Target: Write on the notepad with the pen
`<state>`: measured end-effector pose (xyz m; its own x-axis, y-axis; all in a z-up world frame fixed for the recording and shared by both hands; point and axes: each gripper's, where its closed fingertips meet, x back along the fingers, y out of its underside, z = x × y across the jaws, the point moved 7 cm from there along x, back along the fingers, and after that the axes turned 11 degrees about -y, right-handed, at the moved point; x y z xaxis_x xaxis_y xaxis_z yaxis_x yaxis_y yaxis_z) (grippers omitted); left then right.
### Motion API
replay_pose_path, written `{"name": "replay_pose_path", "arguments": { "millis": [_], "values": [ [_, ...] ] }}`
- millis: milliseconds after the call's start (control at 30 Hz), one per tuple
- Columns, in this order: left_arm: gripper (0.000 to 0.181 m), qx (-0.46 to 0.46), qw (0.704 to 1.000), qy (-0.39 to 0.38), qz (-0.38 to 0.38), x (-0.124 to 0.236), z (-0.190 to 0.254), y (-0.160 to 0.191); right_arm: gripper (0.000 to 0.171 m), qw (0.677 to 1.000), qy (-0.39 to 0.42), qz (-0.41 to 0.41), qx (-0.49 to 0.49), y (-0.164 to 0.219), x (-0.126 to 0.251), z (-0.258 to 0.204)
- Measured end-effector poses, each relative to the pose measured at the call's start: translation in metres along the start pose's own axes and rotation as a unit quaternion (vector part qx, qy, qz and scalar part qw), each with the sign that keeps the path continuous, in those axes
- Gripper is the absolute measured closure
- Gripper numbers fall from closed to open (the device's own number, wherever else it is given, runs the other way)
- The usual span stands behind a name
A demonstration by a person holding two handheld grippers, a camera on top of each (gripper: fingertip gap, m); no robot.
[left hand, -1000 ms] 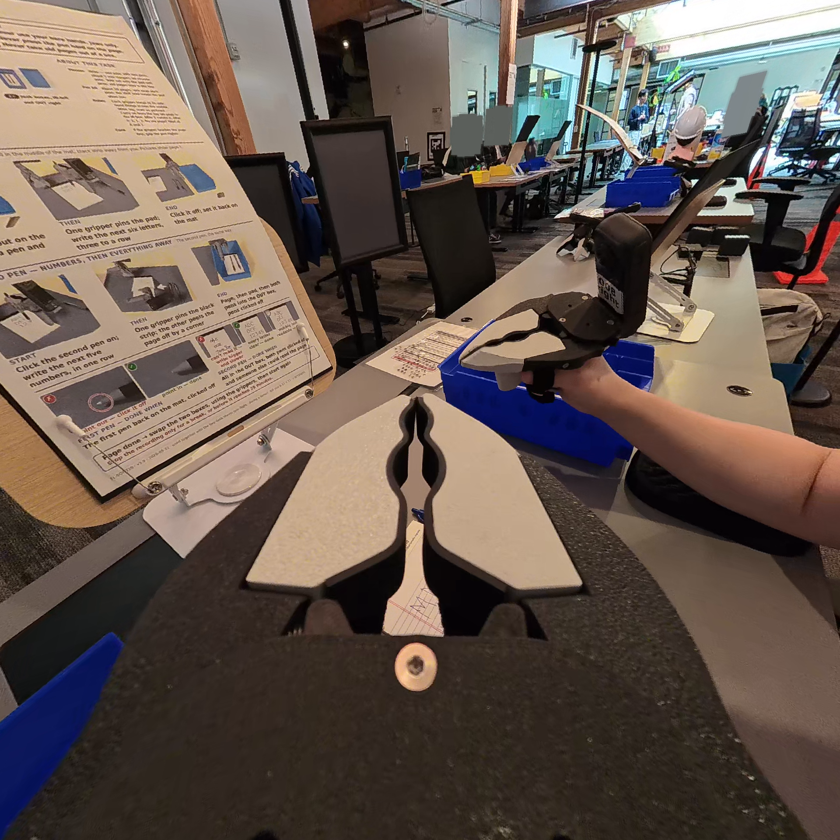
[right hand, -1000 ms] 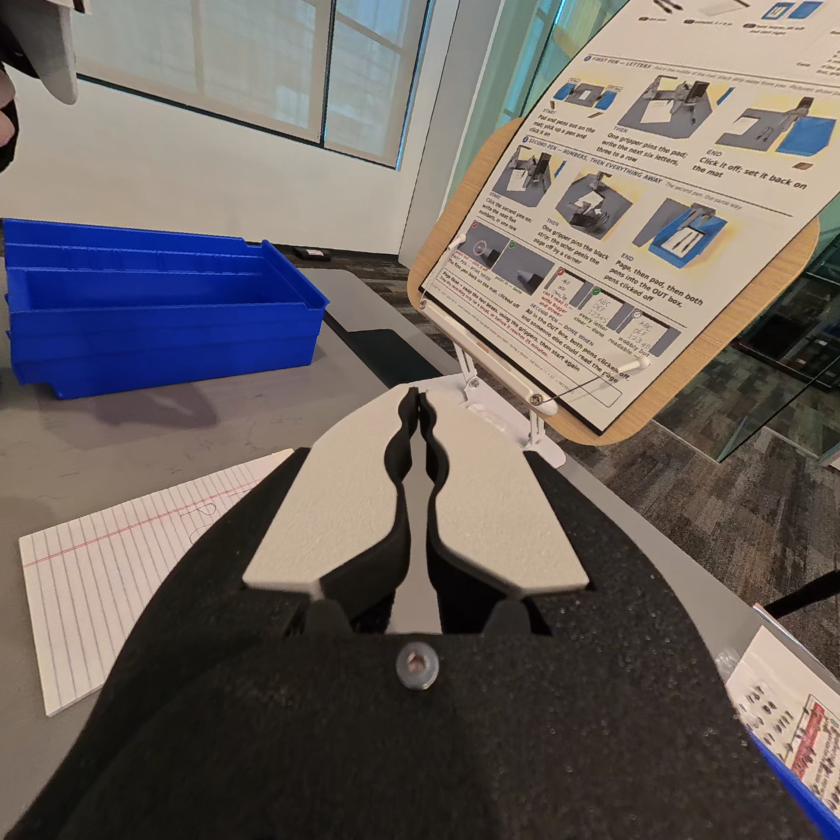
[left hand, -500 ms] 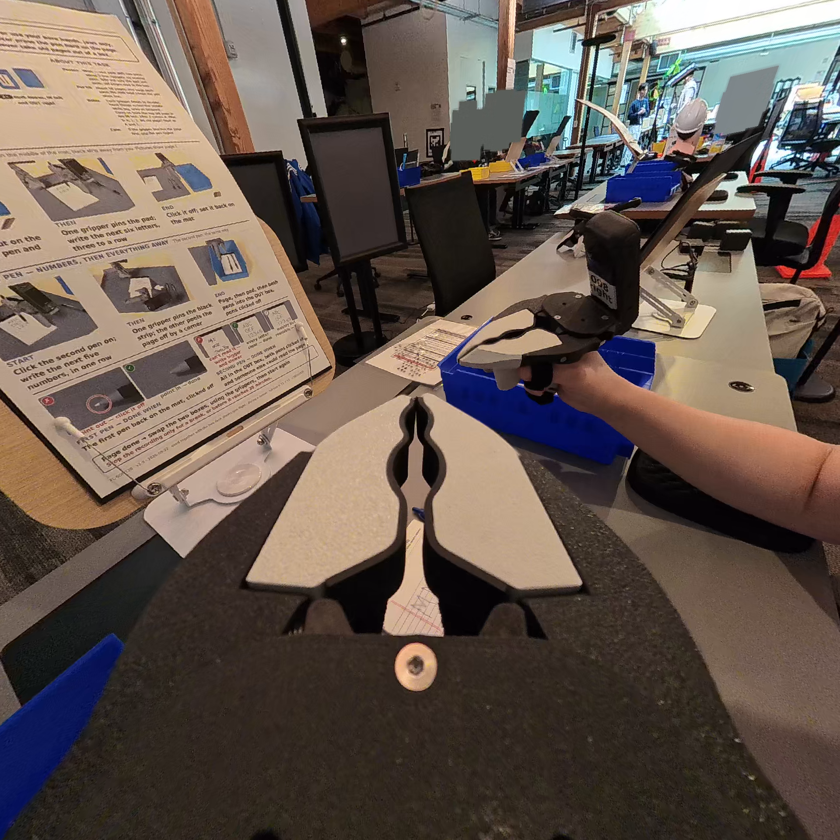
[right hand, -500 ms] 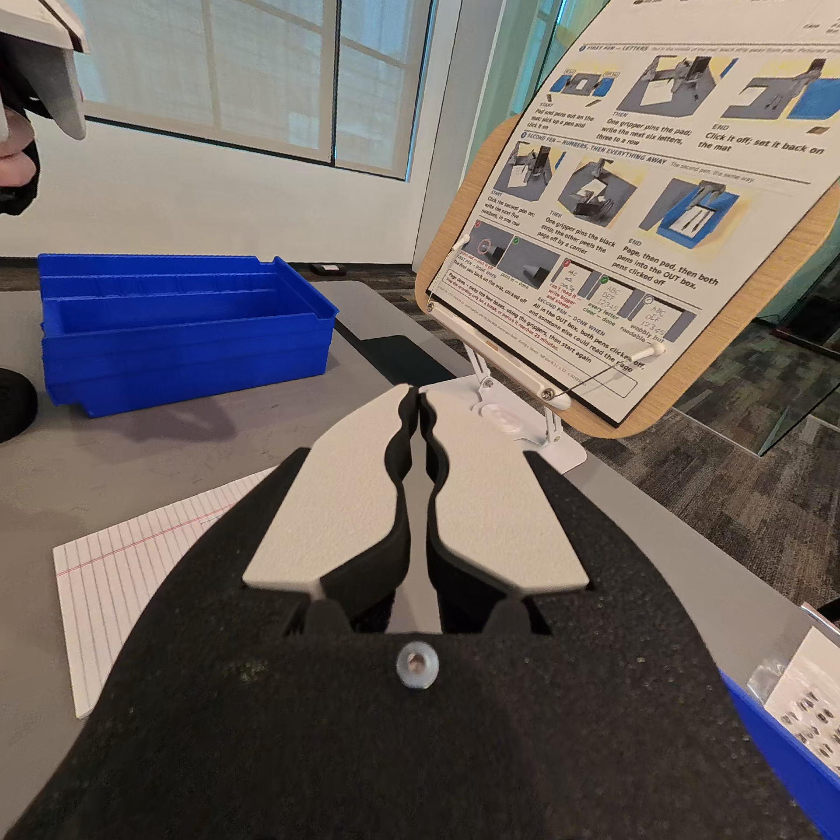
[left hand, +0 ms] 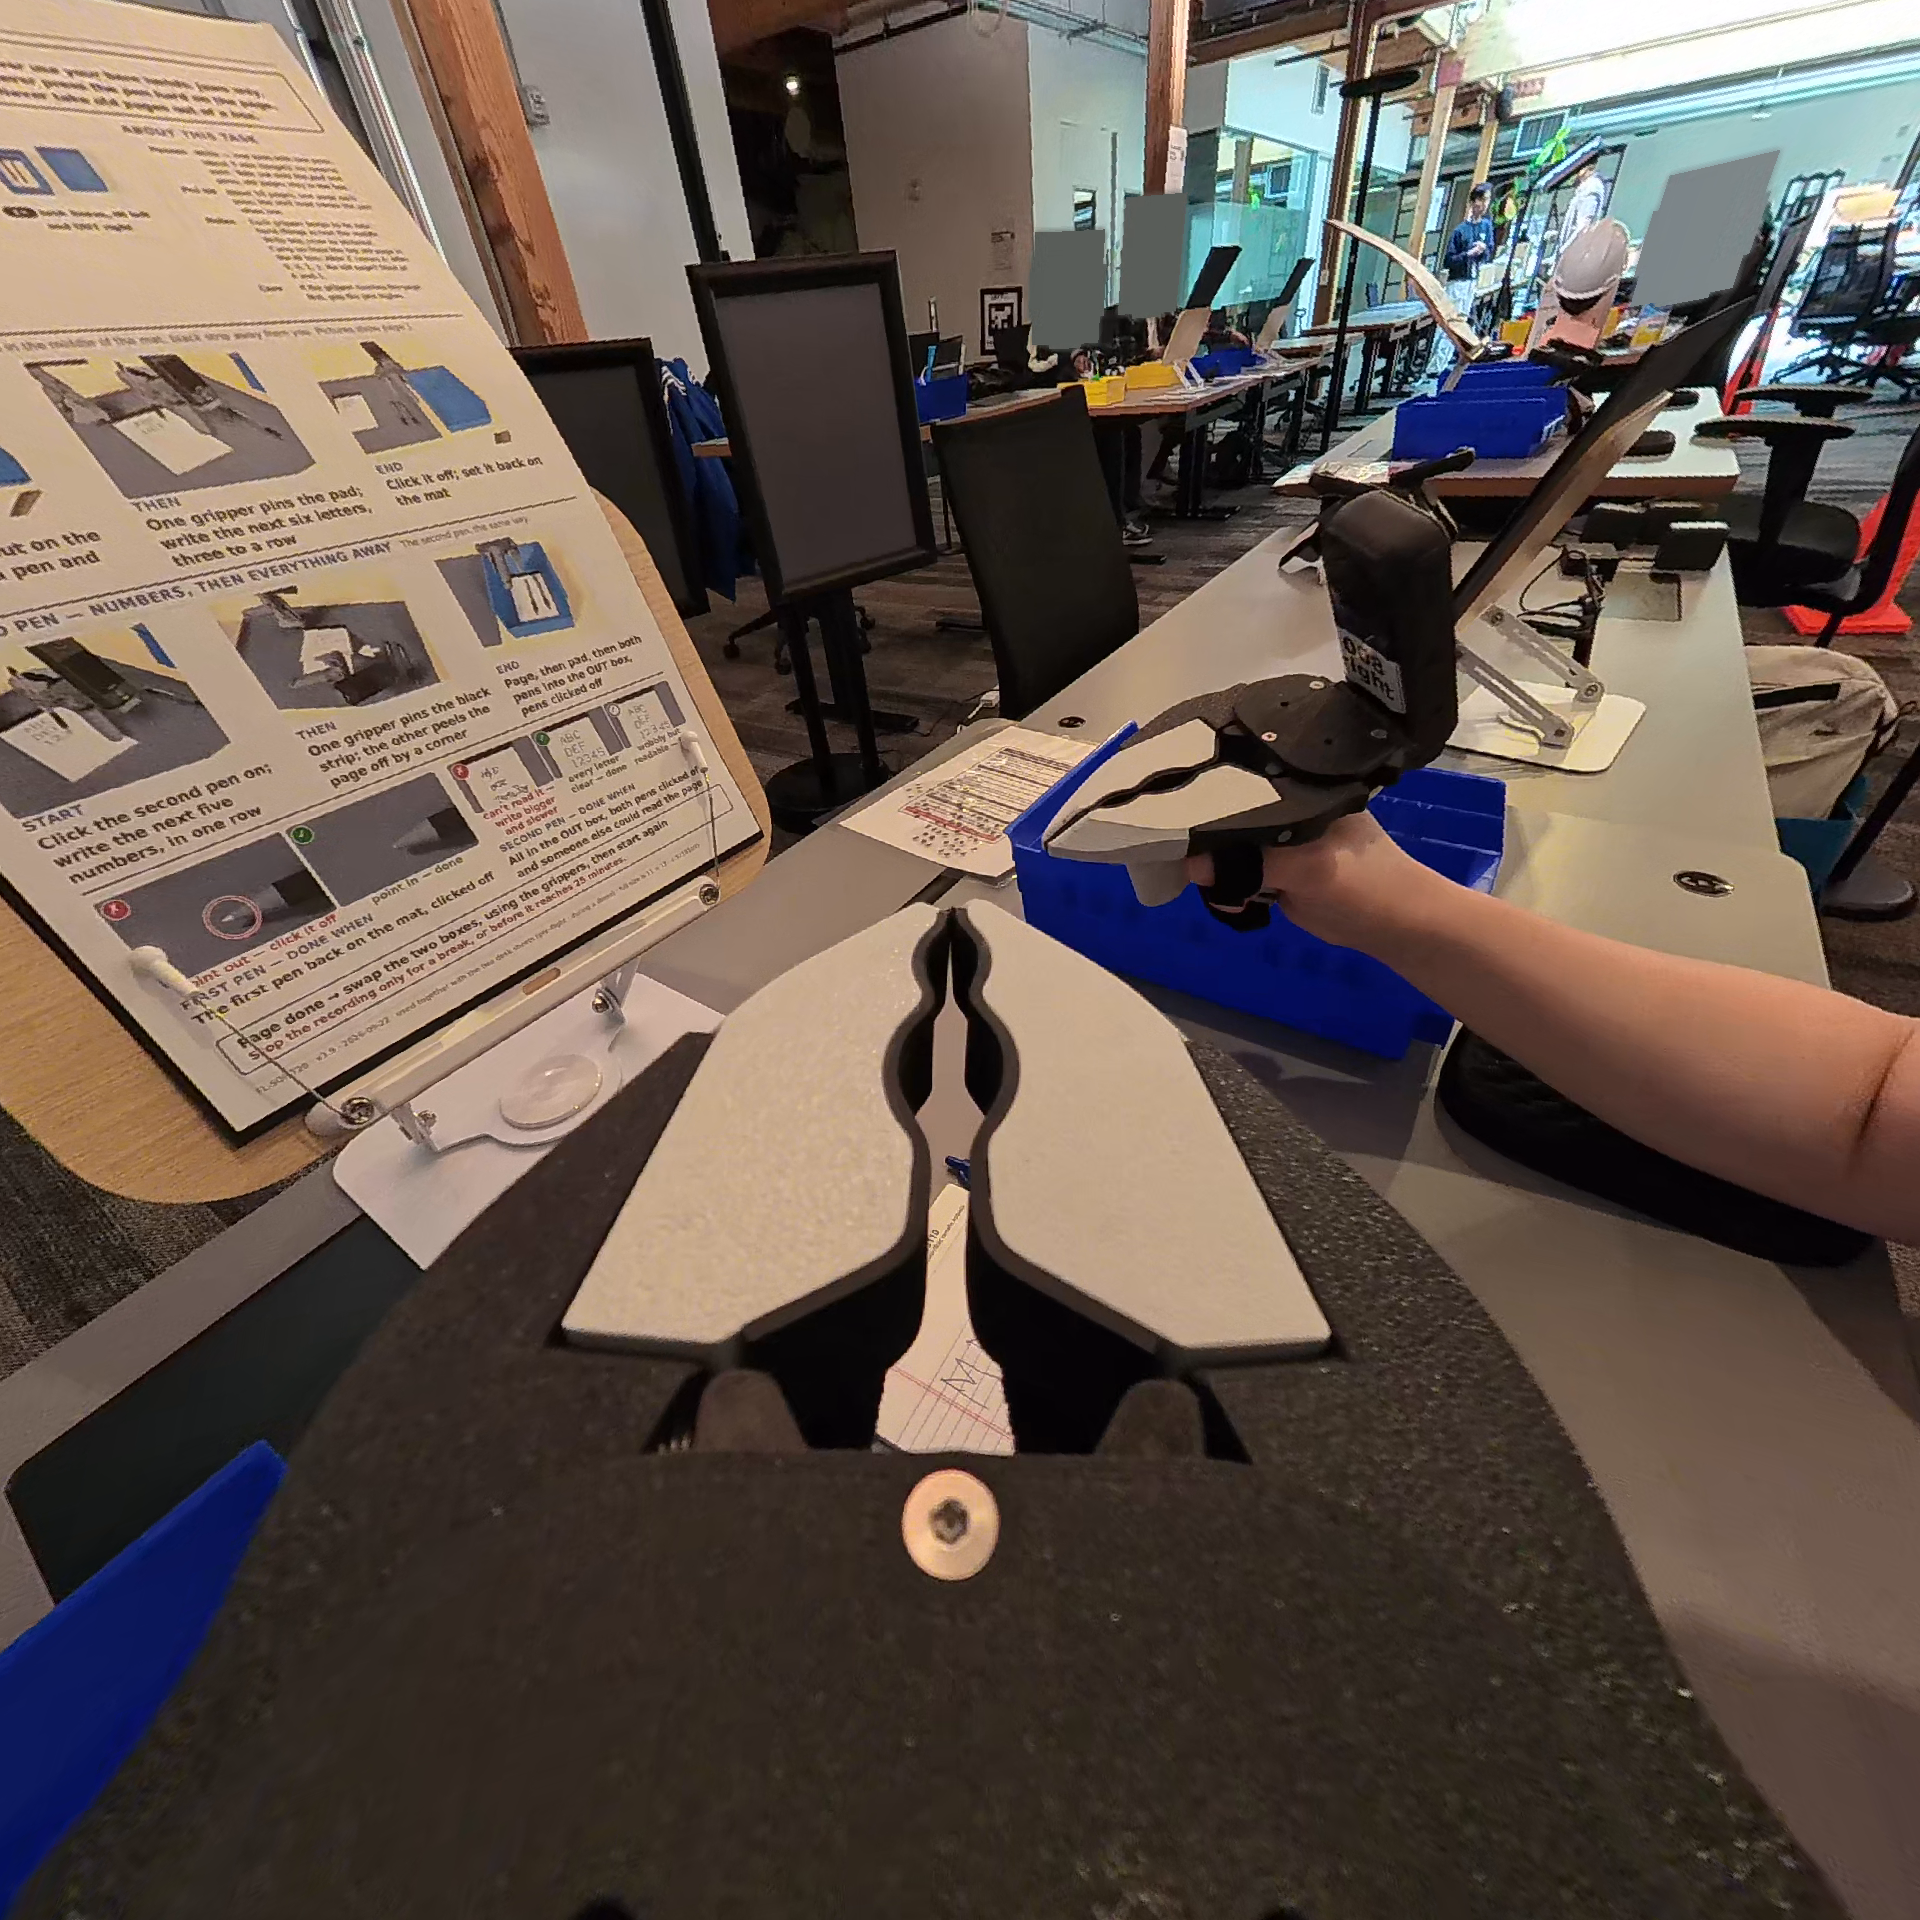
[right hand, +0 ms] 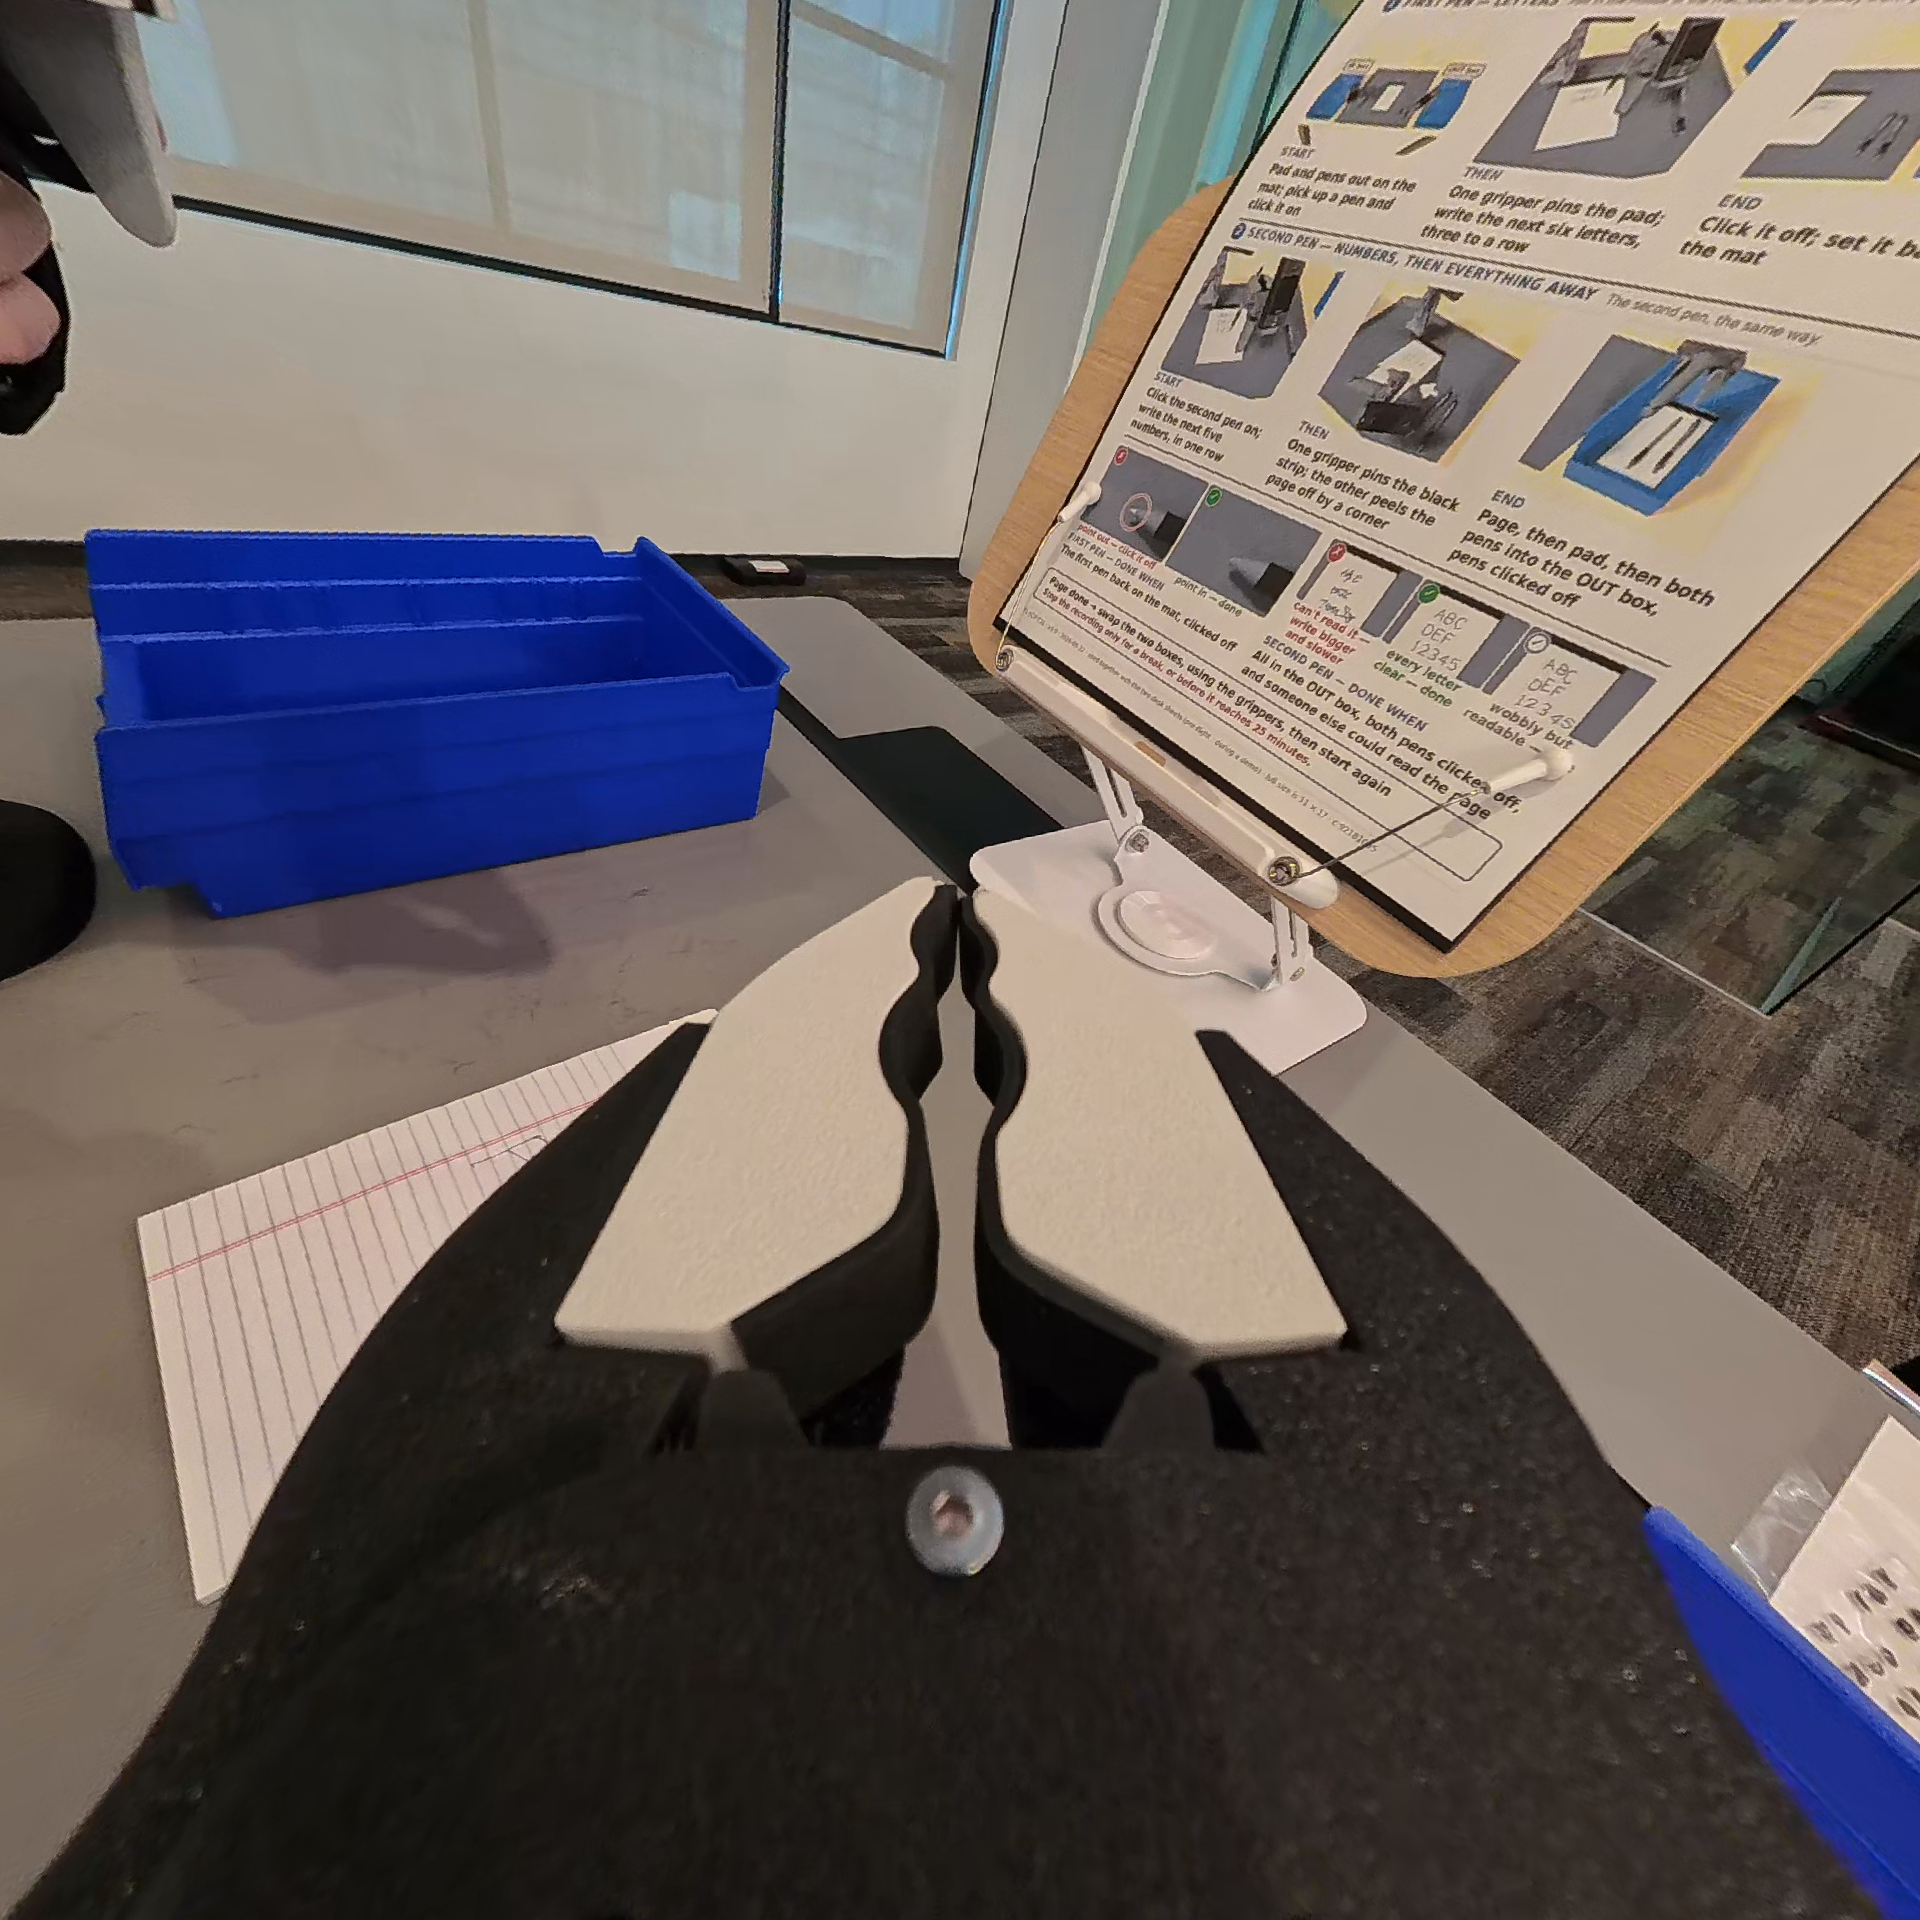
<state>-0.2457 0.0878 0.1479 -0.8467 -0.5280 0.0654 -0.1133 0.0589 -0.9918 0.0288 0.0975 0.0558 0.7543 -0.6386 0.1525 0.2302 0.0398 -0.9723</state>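
The white lined notepad (right hand: 343,1278) lies flat on the grey table, down and left of my right gripper (right hand: 958,899), which is shut and empty above the table. My left gripper (left hand: 954,920) is shut and empty too. Through its gap I see a strip of the notepad (left hand: 945,1403) with faint pen marks, and beyond it a small blue part (left hand: 954,1169), perhaps the pen; the rest is hidden. In the left wrist view a hand holds the right gripper (left hand: 1060,831) in the air over a blue bin (left hand: 1226,966).
An instruction board (right hand: 1455,520) on a white stand is at the table's far edge. An empty blue bin (right hand: 416,707) stands to the left in the right wrist view. Another blue bin (right hand: 1787,1704) with a sheet is near right. A black mat (right hand: 935,779) lies ahead. Left tips to right tips: about 20 cm.
The right gripper has turned slightly to the left, so the bin and notepad sit further right in its view. The left gripper has stayed still. Both stay shut.
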Motion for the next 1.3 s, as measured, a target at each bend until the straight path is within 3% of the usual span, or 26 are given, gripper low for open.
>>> {"name": "replay_pose_path", "arguments": {
  "millis": [1067, 1300],
  "values": [
    [0.181, -0.002, 1.000, 0.003, -0.013, -0.004, 0.000, 0.004, 0.171, 1.000, 0.002, -0.009, -0.005, 0.005, -0.005, 0.000],
    [0.181, -0.001, 1.000, 0.003, -0.013, -0.004, 0.000, 0.004, 0.171, 0.998, 0.053, 0.020, 0.027, -0.002, 0.006, 0.003]
  ]
}}
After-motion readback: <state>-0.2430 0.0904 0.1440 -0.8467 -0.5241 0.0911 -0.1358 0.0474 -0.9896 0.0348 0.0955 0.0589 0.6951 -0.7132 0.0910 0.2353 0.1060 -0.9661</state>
